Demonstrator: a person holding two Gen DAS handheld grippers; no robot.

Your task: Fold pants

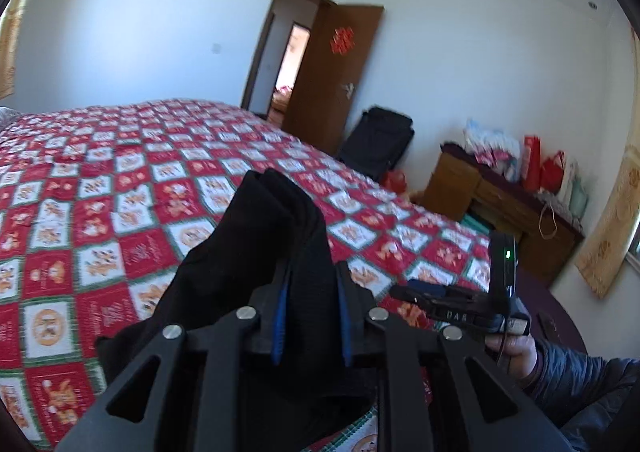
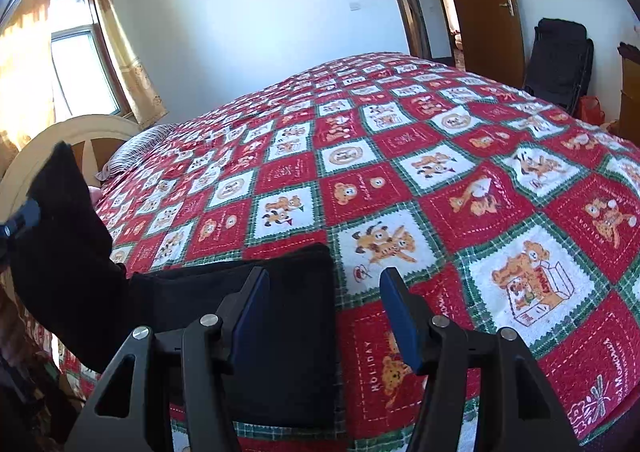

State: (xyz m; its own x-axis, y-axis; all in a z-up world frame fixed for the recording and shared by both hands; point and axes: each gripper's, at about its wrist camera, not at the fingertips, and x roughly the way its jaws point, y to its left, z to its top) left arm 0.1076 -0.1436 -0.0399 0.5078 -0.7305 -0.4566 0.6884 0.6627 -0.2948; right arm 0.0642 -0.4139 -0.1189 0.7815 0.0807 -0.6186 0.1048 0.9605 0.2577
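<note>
The black pants [image 1: 276, 252] are bunched between the blue pads of my left gripper [image 1: 310, 276], which is shut on them and holds that end lifted above the bed. In the right wrist view the pants [image 2: 280, 312] lie folded on the quilt near the bed's front edge, one end rising at the far left [image 2: 60, 211] where the left gripper holds it. My right gripper [image 2: 324, 284] is open and empty, hovering over the folded edge; its left finger [image 2: 252, 304] is over the cloth, its right finger [image 2: 398, 308] over bare quilt. The right gripper also shows in the left wrist view [image 1: 460, 300].
The bed is covered by a red, white and green checked quilt [image 2: 440, 171]. A headboard [image 2: 52, 139] and striped pillow [image 2: 136, 147] are at the left. An open brown door [image 1: 332, 75], a black bag [image 1: 380, 143] and a cluttered wooden desk [image 1: 500, 195] stand beyond the bed.
</note>
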